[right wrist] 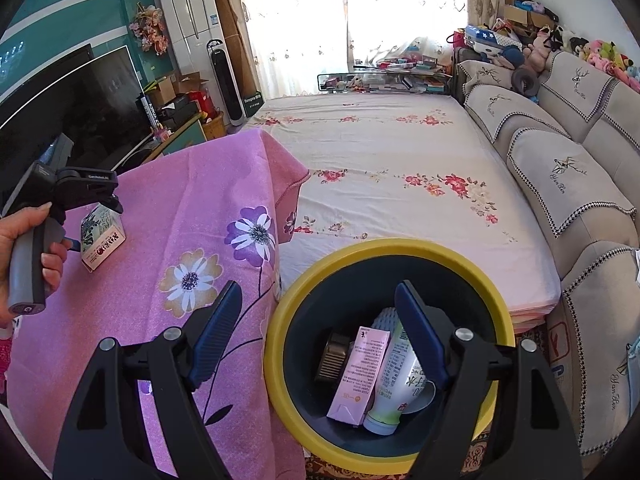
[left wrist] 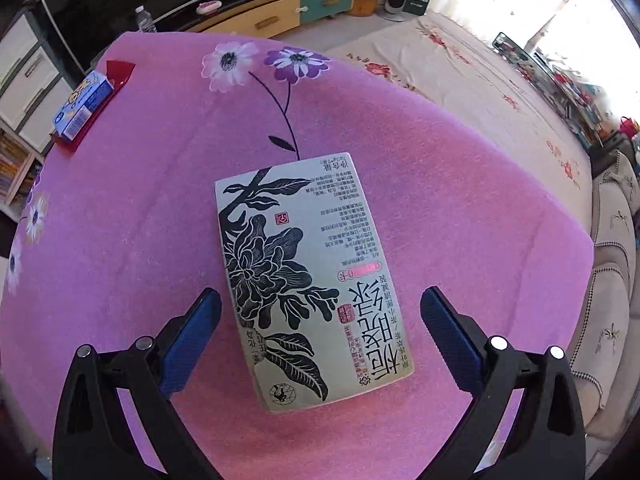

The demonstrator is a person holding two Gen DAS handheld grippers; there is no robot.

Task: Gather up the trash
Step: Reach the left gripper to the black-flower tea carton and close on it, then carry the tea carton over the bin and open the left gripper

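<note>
A flat cream drink carton printed with black flowers (left wrist: pixel 304 280) lies on the pink flowered cloth of the table (left wrist: pixel 140 208), between the spread, released fingers of the left gripper (left wrist: pixel 320 316), which touch nothing. Beside the table stands a yellow-rimmed dark bin (right wrist: pixel 276 344) holding a pink carton (right wrist: pixel 360 376), a white-green bottle (right wrist: pixel 396 376) and a dark ribbed object. The right gripper (right wrist: pixel 320 320) hangs over it, fingers apart, empty. A blue box (left wrist: pixel 82 106) sits at the table's far edge.
</note>
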